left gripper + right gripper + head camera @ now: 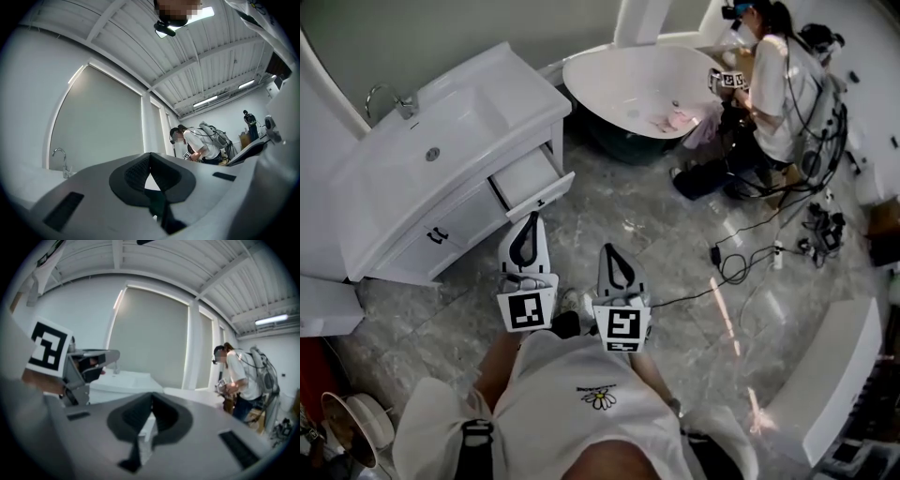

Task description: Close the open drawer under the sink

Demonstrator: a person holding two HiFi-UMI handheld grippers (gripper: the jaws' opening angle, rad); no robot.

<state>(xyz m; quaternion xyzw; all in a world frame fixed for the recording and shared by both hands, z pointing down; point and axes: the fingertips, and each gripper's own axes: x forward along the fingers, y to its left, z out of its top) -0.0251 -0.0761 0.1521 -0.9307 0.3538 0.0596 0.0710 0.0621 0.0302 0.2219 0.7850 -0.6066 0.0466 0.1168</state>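
The white, boxy drawer (534, 178) sticks out of the smooth white cabinet (412, 211) under the sink (455, 131), over a shiny grey stone floor (675, 244). We hold our left gripper (531, 221) and right gripper (610, 253) side by side near it. The fingers of both are squeezed together and hold nothing.

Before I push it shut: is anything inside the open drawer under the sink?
The drawer shows only a bare white bottom. Its rear part is hidden under the countertop.

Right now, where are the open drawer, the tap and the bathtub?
open drawer (539, 198): head view, its front panel.
tap (405, 103): head view, its base.
bathtub (619, 89): head view, bare inner wall.
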